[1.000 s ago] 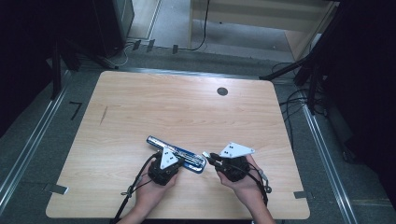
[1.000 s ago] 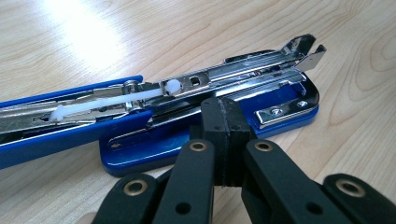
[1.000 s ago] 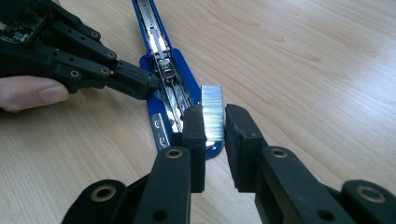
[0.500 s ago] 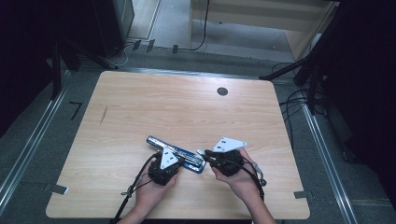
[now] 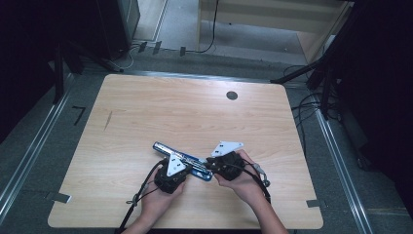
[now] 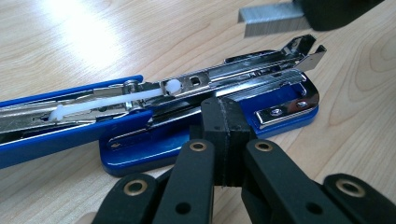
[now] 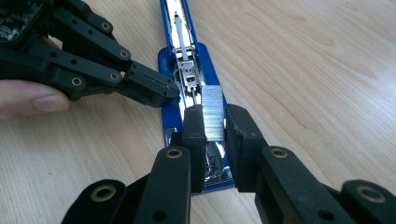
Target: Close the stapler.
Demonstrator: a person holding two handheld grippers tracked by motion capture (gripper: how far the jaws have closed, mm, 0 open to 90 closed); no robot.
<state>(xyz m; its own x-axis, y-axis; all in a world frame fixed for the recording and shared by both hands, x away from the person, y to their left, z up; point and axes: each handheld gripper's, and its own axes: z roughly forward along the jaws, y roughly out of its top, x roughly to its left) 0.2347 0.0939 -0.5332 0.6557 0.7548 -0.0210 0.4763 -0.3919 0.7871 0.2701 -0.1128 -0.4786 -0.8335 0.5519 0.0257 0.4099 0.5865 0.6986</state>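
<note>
Loading step, near table (image 5: 146, 102) front edge: left gripper (image 6: 227, 122) closed, pinning stapler (image 7: 187, 84) base; right gripper (image 7: 214, 122) clamping staples (image 7: 212, 112); next, lower strip squarely into open channel.

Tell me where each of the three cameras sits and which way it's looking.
High view: above the table, looking down; both forearms and tools enter from below.
Left gripper view: on the left tool, facing the open stapler; shut jaws rise from below.
Right gripper view: on the right tool, which grips a staple strip.
All three share the stapler.

Blue stapler (image 5: 181, 160) lies opened on the table; staple strip (image 7: 213, 118) above its channel.
</note>
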